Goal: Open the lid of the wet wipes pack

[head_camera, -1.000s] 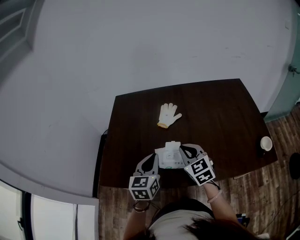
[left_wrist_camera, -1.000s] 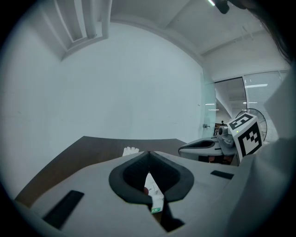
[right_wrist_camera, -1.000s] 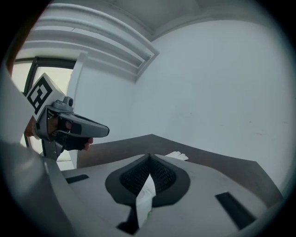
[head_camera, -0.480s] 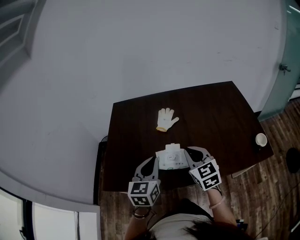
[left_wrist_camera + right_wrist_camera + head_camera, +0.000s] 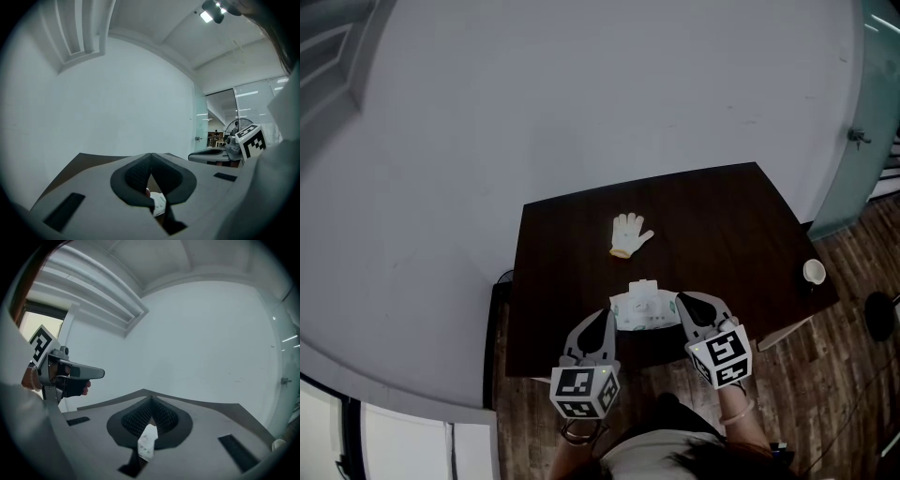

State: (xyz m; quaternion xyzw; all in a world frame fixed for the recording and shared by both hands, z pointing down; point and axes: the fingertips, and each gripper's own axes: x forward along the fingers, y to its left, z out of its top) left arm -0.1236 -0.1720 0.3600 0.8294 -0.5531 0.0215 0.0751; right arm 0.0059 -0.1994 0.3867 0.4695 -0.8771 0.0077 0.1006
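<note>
- A white, flat wet wipes pack (image 5: pixel 644 311), top face up; whether its lid is open cannot be told.
- Its two ends are pinched by the left gripper (image 5: pixel 610 317) and right gripper (image 5: pixel 679 305), over the desk's (image 5: pixel 722 225) near edge.

- We see a dark brown table (image 5: pixel 722 225) with a plain matte top. It stands on a wood-plank floor (image 5: pixel 825 375), its far edge against a pale wall.
- A white glove (image 5: pixel 628 233) lies flat on the table with its fingers spread and a yellowish cuff turned toward us.
- From the glove, the table's far edge is nearer than its near edge, and its left edge is nearer than its right.
- A small white cup (image 5: pixel 814 272) stands well to the right of the glove and a little nearer to us, just beside the table's right edge.
</note>
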